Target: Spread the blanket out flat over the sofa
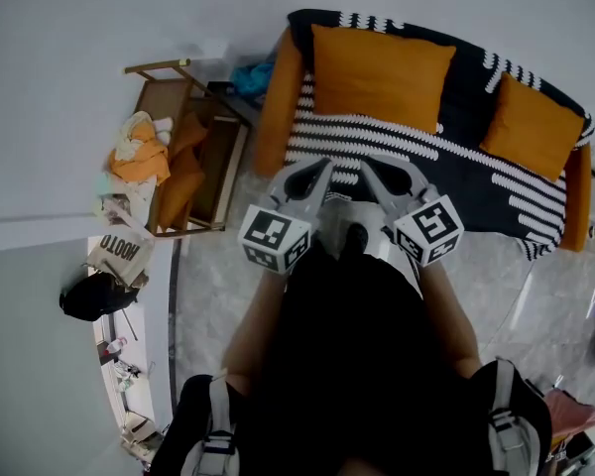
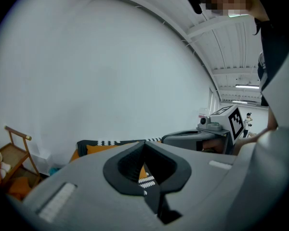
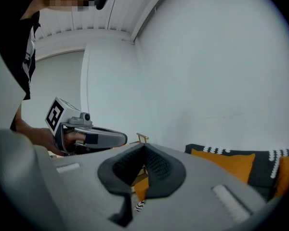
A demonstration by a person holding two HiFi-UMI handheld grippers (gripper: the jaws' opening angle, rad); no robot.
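Striped blanket (image 1: 456, 162) over sofa (image 1: 278, 107), orange cushions (image 1: 382, 72) atop (two)

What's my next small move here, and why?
Probably open the right gripper and reach toward the blanket corner at the sofa's right end: it seems to droop below the seat, and that gripper is shut, empty, short of it.

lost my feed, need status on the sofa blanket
Jaws shut, empty: left gripper, right gripper. Black-and-white striped blanket lies over sofa. In the way: two orange cushions on top.
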